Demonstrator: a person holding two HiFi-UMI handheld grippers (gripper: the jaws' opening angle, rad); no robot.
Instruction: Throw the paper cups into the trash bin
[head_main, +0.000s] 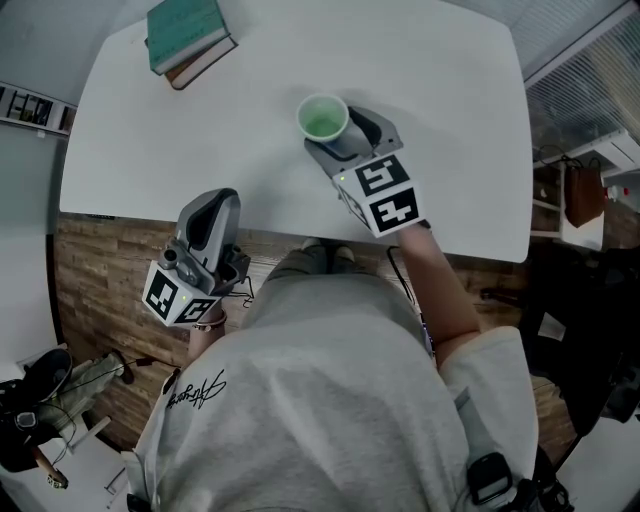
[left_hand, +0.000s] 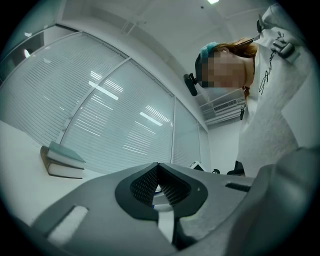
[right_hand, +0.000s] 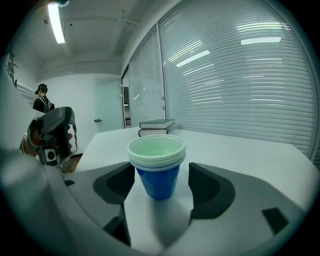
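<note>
Several paper cups (head_main: 323, 118), nested into one stack, stand upright on the white desk (head_main: 200, 130), toward its right-hand part. The outermost cup is blue; the white rims of the inner cups show one above another at the top, and the inside looks pale green. The stack rests on its base and is not lifted.

Right gripper (head_main: 340, 138): reaches over the desk from the near edge, its jaws set wide, one on each side of the stack. In the right gripper view the cups (right_hand: 156, 160) stand between the two dark pads with a clear gap on both sides, so neither jaw touches them. The cube with square markers sits at the rear of this gripper, above the person's forearm.

Left gripper (head_main: 215, 205): held at the near edge of the desk, well apart from the cups, its body over the wooden floor (head_main: 90, 270). In the left gripper view its jaws (left_hand: 158, 172) are pressed together along a single seam, with nothing between them.

Two books (head_main: 188, 38) lie stacked at the far left corner of the desk, a teal one on top of a darker one, well apart from the cups. They appear beyond the cups in the right gripper view and to the left in the left gripper view.

Slatted window blinds (right_hand: 240, 75) run along the far side of the desk. The person wears a grey shirt (head_main: 320, 390) and stands against the near edge.
</note>
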